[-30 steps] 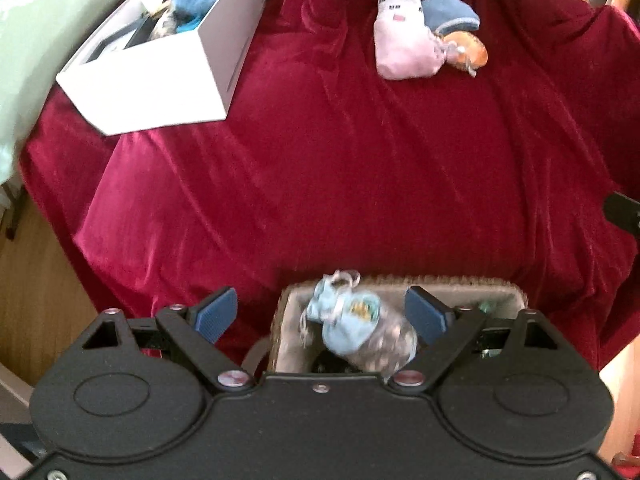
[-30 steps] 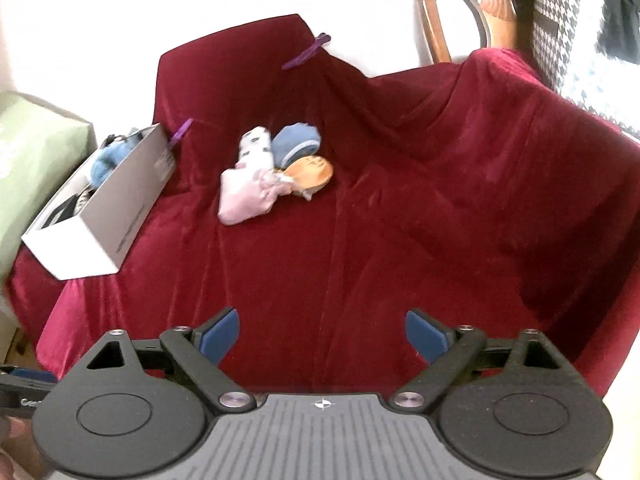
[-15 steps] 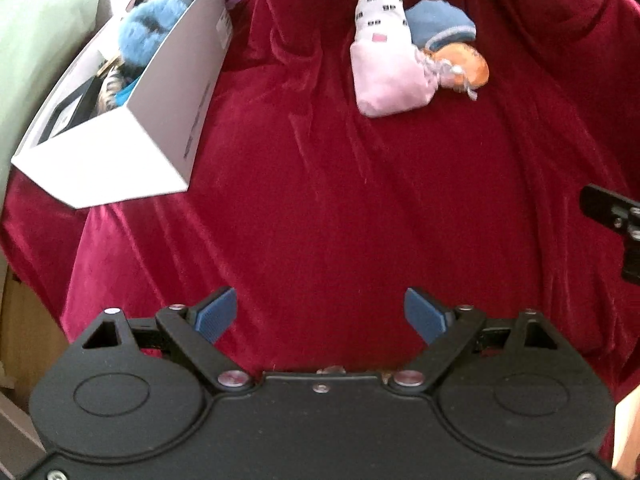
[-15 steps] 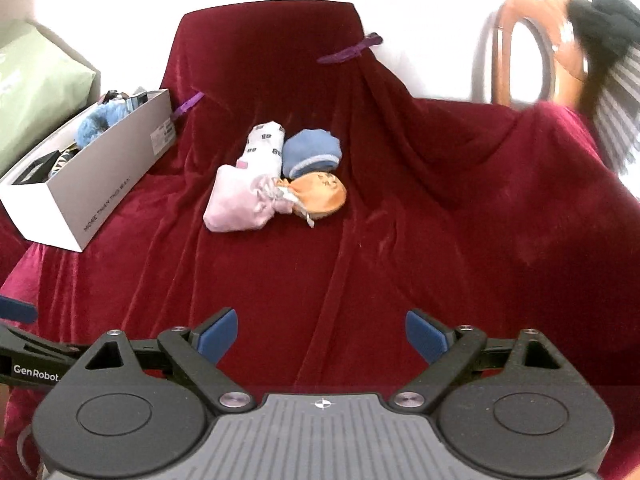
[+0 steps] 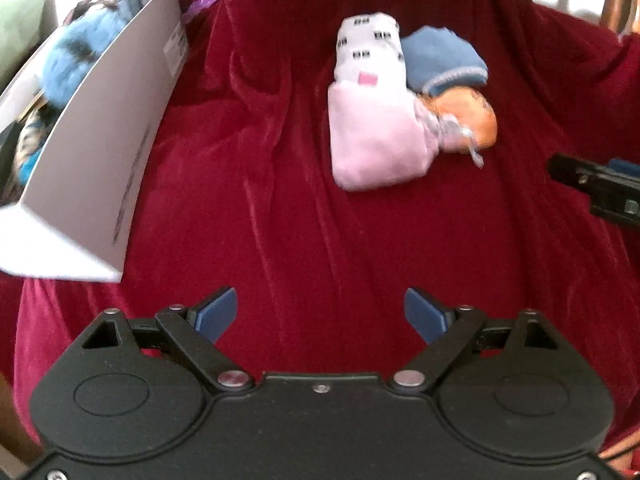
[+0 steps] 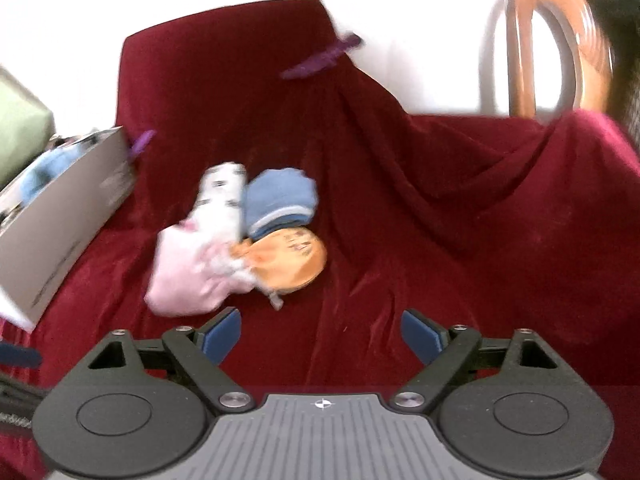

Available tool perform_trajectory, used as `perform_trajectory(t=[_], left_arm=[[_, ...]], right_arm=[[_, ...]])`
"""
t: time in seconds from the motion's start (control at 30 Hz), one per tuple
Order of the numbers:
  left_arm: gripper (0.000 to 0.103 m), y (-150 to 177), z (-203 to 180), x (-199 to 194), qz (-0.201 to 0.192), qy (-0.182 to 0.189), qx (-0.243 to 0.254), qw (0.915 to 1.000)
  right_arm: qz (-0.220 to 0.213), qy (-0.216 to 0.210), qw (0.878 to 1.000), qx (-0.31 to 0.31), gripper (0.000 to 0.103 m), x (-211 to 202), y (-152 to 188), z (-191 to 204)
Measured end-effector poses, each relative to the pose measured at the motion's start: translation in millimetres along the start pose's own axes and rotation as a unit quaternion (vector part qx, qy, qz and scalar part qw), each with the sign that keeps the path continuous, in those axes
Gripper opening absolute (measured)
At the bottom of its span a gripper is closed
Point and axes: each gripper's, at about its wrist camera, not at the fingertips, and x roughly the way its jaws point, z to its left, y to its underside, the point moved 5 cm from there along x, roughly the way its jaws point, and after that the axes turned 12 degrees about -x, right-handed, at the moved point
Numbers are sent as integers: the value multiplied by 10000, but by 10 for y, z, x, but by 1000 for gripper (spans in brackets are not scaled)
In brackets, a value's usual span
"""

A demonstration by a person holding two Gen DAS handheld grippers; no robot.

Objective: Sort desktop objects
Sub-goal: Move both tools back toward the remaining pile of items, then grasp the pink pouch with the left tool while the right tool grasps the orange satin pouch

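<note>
A cluster of soft items lies on the red cloth: a pink pouch (image 5: 372, 140) (image 6: 188, 276), a white patterned sock roll (image 5: 370, 52) (image 6: 222, 196), a blue sock (image 5: 442, 60) (image 6: 280, 200) and an orange pouch (image 5: 468, 118) (image 6: 290, 262). My left gripper (image 5: 320, 314) is open and empty, short of the cluster. My right gripper (image 6: 320, 334) is open and empty, just in front of the pink and orange pouches. Its tip shows at the right edge of the left wrist view (image 5: 600, 184).
A white box (image 5: 100, 152) (image 6: 60, 220) at the left holds a blue fluffy item (image 5: 76, 64) and other things. Purple clips (image 6: 320, 60) pin the red cloth (image 5: 280, 220). A wooden chair (image 6: 560, 40) stands at the back right. A green bag (image 6: 20, 132) sits far left.
Both grippers have moved forward toward the sock and pouch cluster. The wicker basket with a pouch, seen under the left gripper a second ago, has dropped out of view.
</note>
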Motion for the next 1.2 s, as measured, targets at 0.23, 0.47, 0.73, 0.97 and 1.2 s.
perform_trajectory(t=[0.23, 0.47, 0.73, 0.97, 1.2], left_arm=[[88, -497, -186, 290, -182, 342, -64, 9992], [88, -681, -340, 463, -314, 276, 360, 9985], [98, -758, -419, 640, -195, 288, 542, 9979], [90, -729, -686, 831, -163, 291, 964, 9948], [61, -643, -725, 533, -356, 811, 1026, 9908]], right_arm=[[204, -63, 9998, 59, 83, 714, -309, -40], [427, -230, 9986, -195, 83, 1171, -463, 178], [746, -363, 9964, 197, 97, 1231, -384, 93], [742, -1320, 9854, 774, 56, 1245, -268, -44], [515, -1121, 9896, 734, 51, 1006, -287, -93]])
